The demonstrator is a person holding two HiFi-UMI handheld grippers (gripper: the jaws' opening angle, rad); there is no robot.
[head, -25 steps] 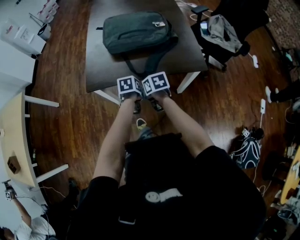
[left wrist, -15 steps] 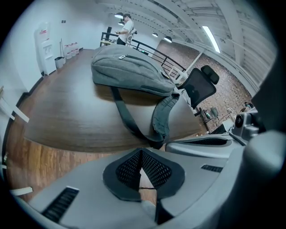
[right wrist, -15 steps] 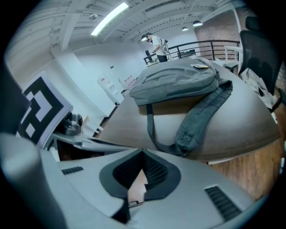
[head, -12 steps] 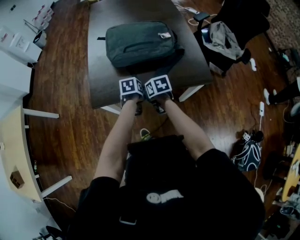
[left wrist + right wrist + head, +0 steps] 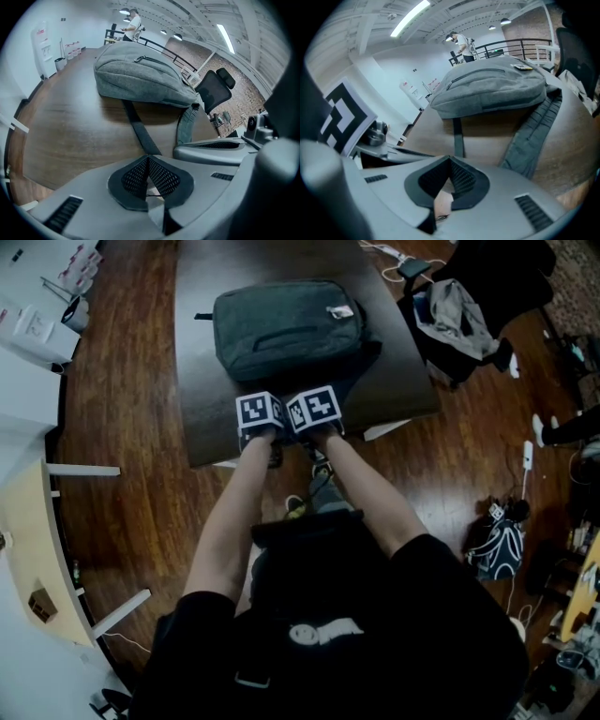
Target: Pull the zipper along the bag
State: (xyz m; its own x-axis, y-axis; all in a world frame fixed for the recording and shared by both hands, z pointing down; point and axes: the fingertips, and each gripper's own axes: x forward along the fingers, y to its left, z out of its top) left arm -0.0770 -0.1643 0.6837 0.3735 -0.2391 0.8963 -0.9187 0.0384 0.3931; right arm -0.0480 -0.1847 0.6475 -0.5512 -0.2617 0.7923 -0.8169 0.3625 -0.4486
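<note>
A grey-green bag (image 5: 286, 324) lies flat on the dark table (image 5: 202, 423), its zipper (image 5: 139, 58) running along the top face. Two straps trail from the bag toward me: a thin strap (image 5: 140, 131) and a padded strap (image 5: 532, 136). My left gripper (image 5: 260, 412) and right gripper (image 5: 314, 409) hover side by side over the table's near edge, just short of the bag. In the left gripper view the left gripper (image 5: 148, 159) is shut with nothing in it. The right gripper (image 5: 450, 161) is shut and empty too. Neither touches the bag (image 5: 492, 89).
A black office chair (image 5: 459, 306) draped with clothing stands right of the table. White desks and boxes (image 5: 28, 324) line the left side. Cables and a bag lie on the wooden floor at right (image 5: 497, 540). A person (image 5: 133, 21) stands far behind the table.
Both grippers have moved forward together, from over the floor in front of the table to over its near edge, closer to the bag. Their jaws stayed shut.
</note>
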